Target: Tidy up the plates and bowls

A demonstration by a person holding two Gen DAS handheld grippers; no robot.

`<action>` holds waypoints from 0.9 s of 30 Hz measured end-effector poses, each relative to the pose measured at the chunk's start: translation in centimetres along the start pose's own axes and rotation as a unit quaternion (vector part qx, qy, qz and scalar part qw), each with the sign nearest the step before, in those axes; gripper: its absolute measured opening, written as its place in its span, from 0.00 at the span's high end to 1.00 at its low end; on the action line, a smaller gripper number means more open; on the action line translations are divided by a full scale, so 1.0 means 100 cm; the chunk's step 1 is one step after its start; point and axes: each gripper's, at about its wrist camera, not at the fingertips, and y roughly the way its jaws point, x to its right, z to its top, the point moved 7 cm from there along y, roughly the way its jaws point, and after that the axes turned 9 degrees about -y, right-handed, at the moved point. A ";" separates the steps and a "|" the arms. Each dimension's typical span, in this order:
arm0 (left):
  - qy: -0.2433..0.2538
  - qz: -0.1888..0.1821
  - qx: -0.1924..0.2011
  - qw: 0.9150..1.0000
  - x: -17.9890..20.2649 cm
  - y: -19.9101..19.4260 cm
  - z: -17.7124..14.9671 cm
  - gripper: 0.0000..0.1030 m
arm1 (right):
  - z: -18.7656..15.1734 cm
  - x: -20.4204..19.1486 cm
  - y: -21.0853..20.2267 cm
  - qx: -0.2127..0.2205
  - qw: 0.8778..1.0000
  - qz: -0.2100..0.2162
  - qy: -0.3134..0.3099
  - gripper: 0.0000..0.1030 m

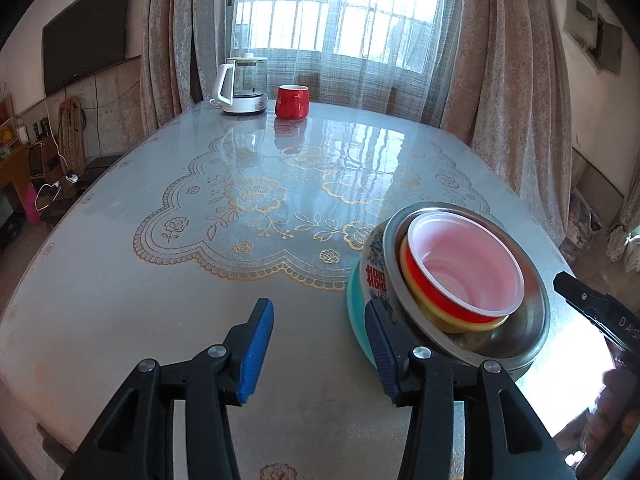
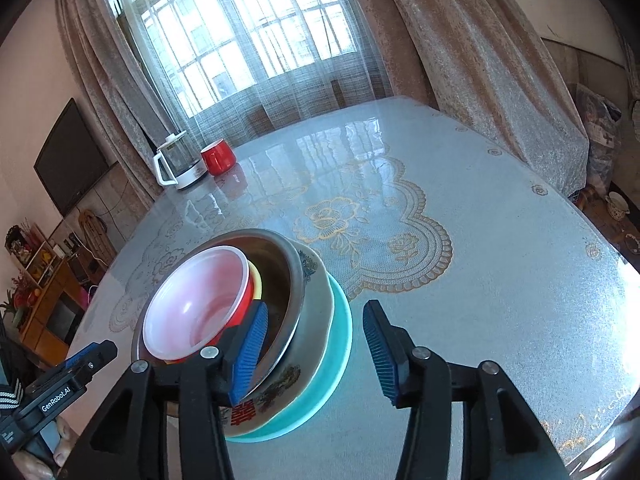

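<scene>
Nested bowls [image 1: 460, 280] rest on the table [image 1: 160, 300]: red in yellow, in steel, in a patterned bowl, on a teal dish. Right gripper [image 2: 320, 354] is released, its jaws straddling the stack's rim; contact appears absent. Left gripper [image 1: 320, 350] is released, the stack just outside its right jaw.

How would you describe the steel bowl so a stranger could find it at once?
Start at the table and find the nested stack on its near side. The steel bowl sits in the patterned bowl and holds the red bowl. It is the only shiny bare-metal one.
</scene>
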 end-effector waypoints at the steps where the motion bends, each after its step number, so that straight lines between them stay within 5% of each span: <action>1: 0.003 0.004 0.005 1.000 0.000 -0.002 -0.001 0.50 | 0.000 -0.002 -0.002 0.007 1.000 -0.004 -0.005 0.42; 9: 0.013 0.024 0.045 0.999 0.004 -0.018 -0.009 0.46 | 0.000 -0.029 -0.020 0.054 0.996 -0.039 -0.053 0.28; 27: 0.020 0.027 0.048 0.998 0.009 -0.021 -0.016 0.46 | -0.008 -0.049 -0.018 0.056 0.994 -0.043 -0.084 0.27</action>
